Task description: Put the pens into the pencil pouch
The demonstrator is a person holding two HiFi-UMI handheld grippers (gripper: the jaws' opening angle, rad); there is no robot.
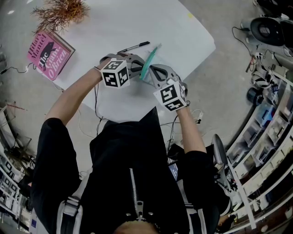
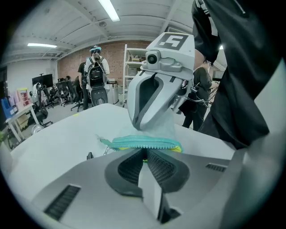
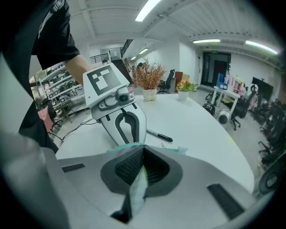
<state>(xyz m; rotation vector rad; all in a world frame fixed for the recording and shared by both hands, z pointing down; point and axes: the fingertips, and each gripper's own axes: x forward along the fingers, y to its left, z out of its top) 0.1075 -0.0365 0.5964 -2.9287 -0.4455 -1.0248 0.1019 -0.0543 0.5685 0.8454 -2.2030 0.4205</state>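
Observation:
A teal-zippered, translucent pencil pouch (image 1: 149, 62) hangs above the white table (image 1: 183, 32), held between both grippers. My left gripper (image 1: 138, 68) is shut on its near edge; in the left gripper view the zipper (image 2: 143, 143) runs across just past the closed jaws (image 2: 144, 154). My right gripper (image 1: 152, 73) is shut on the other side, and pouch fabric (image 3: 137, 188) is pinched between its jaws (image 3: 142, 150). One black pen (image 1: 135, 46) lies on the table just beyond the pouch; the right gripper view shows this pen (image 3: 159, 134) too.
A pink book (image 1: 49, 55) lies at the table's left corner, with a dried plant (image 1: 62, 11) behind it. Cables trail on the floor by the table's near edge. Shelving and equipment (image 1: 270, 119) stand at the right. People stand far off in the room (image 2: 96, 74).

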